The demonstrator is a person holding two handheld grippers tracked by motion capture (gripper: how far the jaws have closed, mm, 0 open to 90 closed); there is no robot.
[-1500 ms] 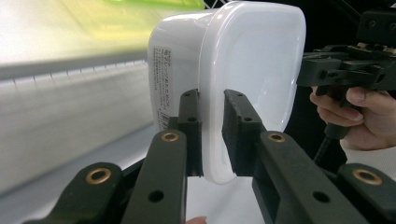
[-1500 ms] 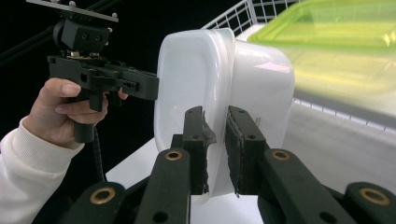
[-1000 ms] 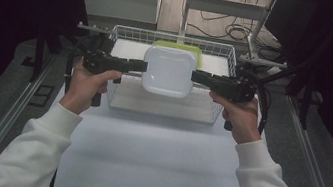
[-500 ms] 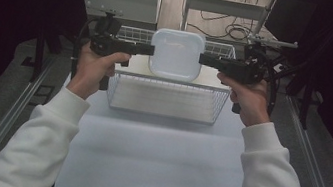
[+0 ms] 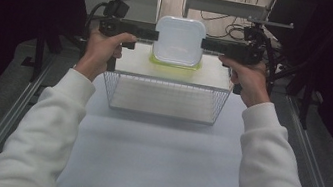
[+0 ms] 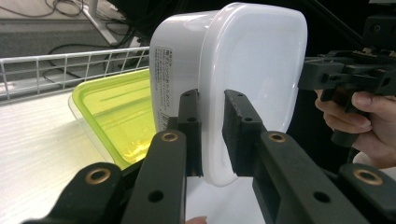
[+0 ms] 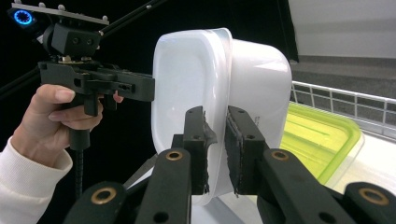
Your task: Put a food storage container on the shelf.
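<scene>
A white plastic container (image 5: 179, 41) hangs tilted on edge above the wire basket (image 5: 171, 81), held from both sides. My left gripper (image 5: 156, 35) is shut on its left rim, the jaws clamping the wall (image 6: 211, 100). My right gripper (image 5: 202, 43) is shut on the opposite rim (image 7: 215, 116). The container (image 6: 247, 70) shows a label on its side; its hollow inside (image 7: 187, 84) faces the person. Below it, inside the basket, lies a clear container with a yellow-green lid (image 5: 159, 61), also seen flat on the basket floor (image 6: 121, 107) (image 7: 322, 135).
The wire basket stands at the far end of the white table (image 5: 154, 157). Metal rails (image 5: 14, 115) run along both table sides. A dark stand and cables (image 5: 226, 22) lie behind the basket. White-sleeved forearms (image 5: 48, 125) reach in from below.
Both grippers have carried the white container upward and away from the person, from just over the basket's middle to high above its far part. The grip on both rims is unchanged.
</scene>
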